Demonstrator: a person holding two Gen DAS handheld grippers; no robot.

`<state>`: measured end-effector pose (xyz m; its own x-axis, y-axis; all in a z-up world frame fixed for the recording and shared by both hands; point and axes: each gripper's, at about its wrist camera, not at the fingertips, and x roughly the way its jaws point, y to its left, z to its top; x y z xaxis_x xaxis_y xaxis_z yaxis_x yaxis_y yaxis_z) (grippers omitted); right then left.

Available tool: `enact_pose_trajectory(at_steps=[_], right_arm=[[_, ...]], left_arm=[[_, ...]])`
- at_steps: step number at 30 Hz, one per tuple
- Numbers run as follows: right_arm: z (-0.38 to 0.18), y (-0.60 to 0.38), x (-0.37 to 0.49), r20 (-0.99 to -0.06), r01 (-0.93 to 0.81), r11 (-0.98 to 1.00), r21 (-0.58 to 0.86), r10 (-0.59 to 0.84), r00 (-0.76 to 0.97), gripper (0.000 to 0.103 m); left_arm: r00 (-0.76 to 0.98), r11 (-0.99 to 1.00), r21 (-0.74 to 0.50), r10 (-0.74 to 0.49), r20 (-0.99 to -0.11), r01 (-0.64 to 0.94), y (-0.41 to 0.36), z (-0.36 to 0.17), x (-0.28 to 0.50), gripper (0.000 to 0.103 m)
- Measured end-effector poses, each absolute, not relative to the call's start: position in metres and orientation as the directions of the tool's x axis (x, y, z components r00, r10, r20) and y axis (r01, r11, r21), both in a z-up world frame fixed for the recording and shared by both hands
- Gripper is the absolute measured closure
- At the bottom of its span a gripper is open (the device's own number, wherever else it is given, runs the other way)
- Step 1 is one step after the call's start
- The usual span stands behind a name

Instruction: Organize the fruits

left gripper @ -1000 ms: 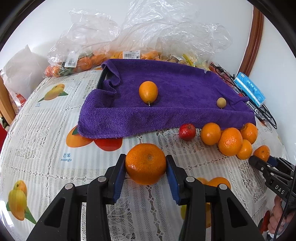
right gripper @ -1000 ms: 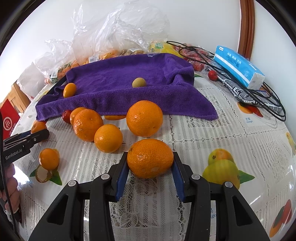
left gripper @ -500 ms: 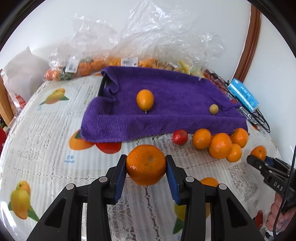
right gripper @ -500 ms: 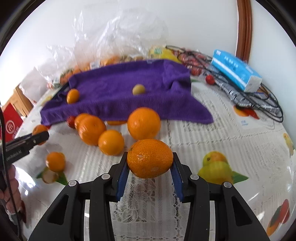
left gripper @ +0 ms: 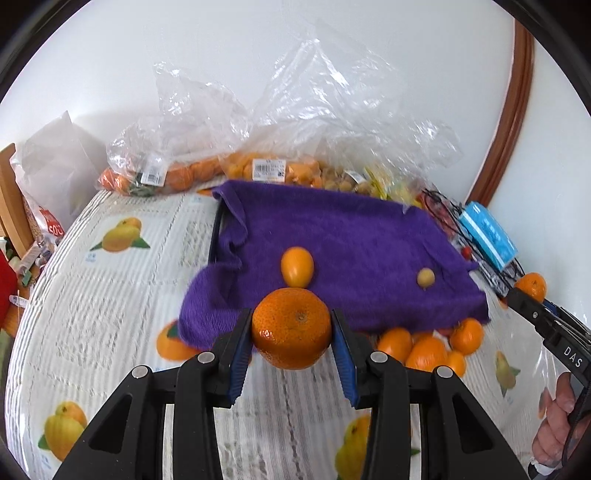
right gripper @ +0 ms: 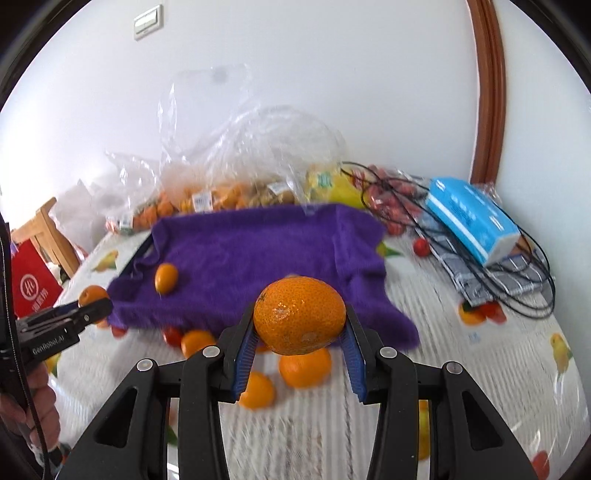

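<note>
My left gripper (left gripper: 291, 334) clamps an orange (left gripper: 291, 328) above the tablecloth (left gripper: 110, 314); beyond it I see a kumquat (left gripper: 297, 267) on the purple towel (left gripper: 351, 243)

towel (left gripper: 343, 236): fuzzy cloth | bags (left gripper: 295, 110): glossy plastic | tablecloth (left gripper: 122, 295): lace

plain white wall (right gripper: 332, 92); curved brown wooden trim (right gripper: 491, 92) at right; white wall plate (right gripper: 147, 21); wooden chair (right gripper: 44, 225) at left.
</note>
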<state>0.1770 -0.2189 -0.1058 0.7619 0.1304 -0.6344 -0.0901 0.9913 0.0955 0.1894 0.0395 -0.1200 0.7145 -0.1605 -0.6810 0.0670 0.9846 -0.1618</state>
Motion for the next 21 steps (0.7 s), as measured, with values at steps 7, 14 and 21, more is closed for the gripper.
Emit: enact_pose_trajectory(at_steps=[7, 14, 21], right_arm=[[-0.096, -0.201, 0.206, -0.608, -0.118, 0.986, 0.116, 0.165, 0.776, 0.060], [-0.085, -0.192, 0.235, -0.594, -0.129, 0.984, 0.126, 0.179, 0.785, 0.060], [-0.098, -0.187, 0.252, -0.578, -0.152, 0.978, 0.142, 0.207, 0.789, 0.060]], left_arm=[[0.739, 0.984, -0.171, -0.158, -0.655, 0.059, 0.042, -0.105, 0.214, 0.064], [0.745, 0.981, -0.185, -0.171, -0.645, 0.065, 0.042, -0.101, 0.241, 0.064], [0.753, 0.983, -0.170, -0.158, -0.639, 0.062, 0.043, -0.113, 0.255, 0.064]])
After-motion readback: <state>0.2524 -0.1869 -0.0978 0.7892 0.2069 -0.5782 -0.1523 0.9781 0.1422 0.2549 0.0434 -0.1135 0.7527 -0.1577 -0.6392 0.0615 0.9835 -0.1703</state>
